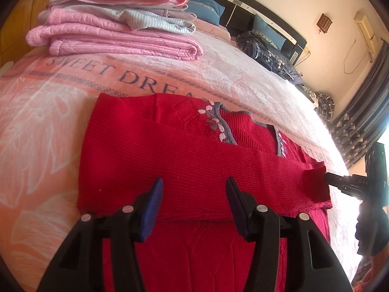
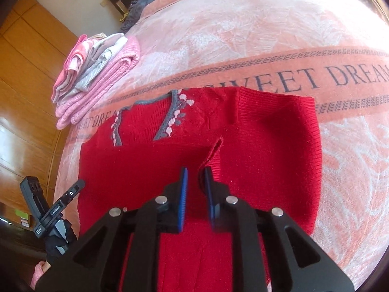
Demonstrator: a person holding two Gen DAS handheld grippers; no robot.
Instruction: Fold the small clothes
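A red knit sweater [image 1: 184, 160] with grey and white flower trim at the neck [image 2: 175, 112] lies flat on the bed. One sleeve [image 1: 243, 168] is folded across its chest. My left gripper [image 1: 194, 187] hovers open over the sweater's middle, nothing between its fingers. My right gripper [image 2: 195, 177] is nearly closed, pinching the raised cuff edge [image 2: 214, 150] of that sleeve. In the left wrist view the right gripper [image 1: 340, 180] meets the cuff [image 1: 316, 185] at the sweater's right side. The left gripper [image 2: 70, 194] shows at the sweater's left edge in the right wrist view.
The bed has a pink blanket [image 1: 60, 102] printed with "SWEET DREAM". A stack of folded pink and striped clothes [image 1: 116, 31] sits beyond the sweater. Dark unfolded clothes [image 1: 272, 56] and blue pillows lie near the headboard. A wooden wardrobe [image 2: 26, 77] stands on the left.
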